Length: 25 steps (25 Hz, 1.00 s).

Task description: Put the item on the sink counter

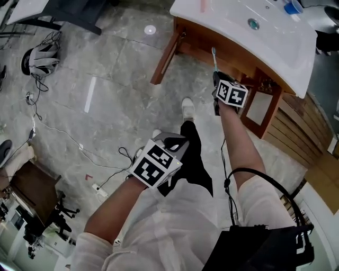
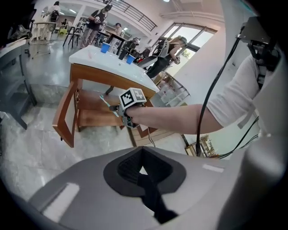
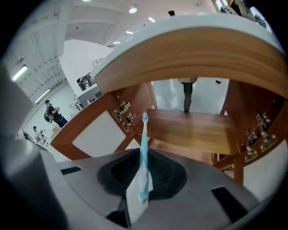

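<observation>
A teal and white toothbrush (image 3: 143,152) stands upright between the jaws of my right gripper (image 3: 140,188), which is shut on its handle. In the head view the toothbrush (image 1: 214,57) sticks up from the right gripper (image 1: 216,77) just below the front edge of the white sink counter (image 1: 275,47). The bristle end points at the wooden frame under the counter. My left gripper (image 1: 176,143) hangs lower, over the floor by the person's legs. Its dark pads (image 2: 135,168) meet with nothing between them. In the left gripper view the right gripper (image 2: 118,108) shows beside the counter (image 2: 108,63).
The basin has a drain (image 1: 253,24), and a blue cup (image 1: 292,7) stands at its far side. A wooden shelf (image 3: 193,128) sits under the counter between the legs. Cables and a helmet (image 1: 41,58) lie on the grey floor at left. People stand far behind.
</observation>
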Tool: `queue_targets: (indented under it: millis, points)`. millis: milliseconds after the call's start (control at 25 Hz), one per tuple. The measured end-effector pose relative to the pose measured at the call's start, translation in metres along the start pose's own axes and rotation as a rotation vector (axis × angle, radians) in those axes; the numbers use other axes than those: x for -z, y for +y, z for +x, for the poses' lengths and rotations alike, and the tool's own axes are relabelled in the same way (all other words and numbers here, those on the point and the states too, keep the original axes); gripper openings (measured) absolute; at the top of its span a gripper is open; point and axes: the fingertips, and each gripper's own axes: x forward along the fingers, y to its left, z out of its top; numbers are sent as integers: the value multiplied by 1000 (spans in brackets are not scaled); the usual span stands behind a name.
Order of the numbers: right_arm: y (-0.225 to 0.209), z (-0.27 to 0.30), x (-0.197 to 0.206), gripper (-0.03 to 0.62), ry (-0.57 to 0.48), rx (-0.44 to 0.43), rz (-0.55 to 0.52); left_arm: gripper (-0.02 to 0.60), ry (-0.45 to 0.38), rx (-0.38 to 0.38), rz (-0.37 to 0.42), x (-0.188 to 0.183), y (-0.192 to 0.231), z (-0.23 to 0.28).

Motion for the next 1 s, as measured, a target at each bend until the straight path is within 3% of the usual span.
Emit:
queue_targets:
  millis: [320, 600, 1000]
  points:
    - [-37, 98, -26, 52, 8, 22, -51, 5, 11, 2, -32, -43, 49, 38]
    - [-60, 154, -33, 54, 24, 37, -46, 5, -28, -4, -31, -81, 85, 61]
    - [-76, 202, -37, 54, 19, 74, -71, 5, -66, 10, -101, -79, 105, 81]
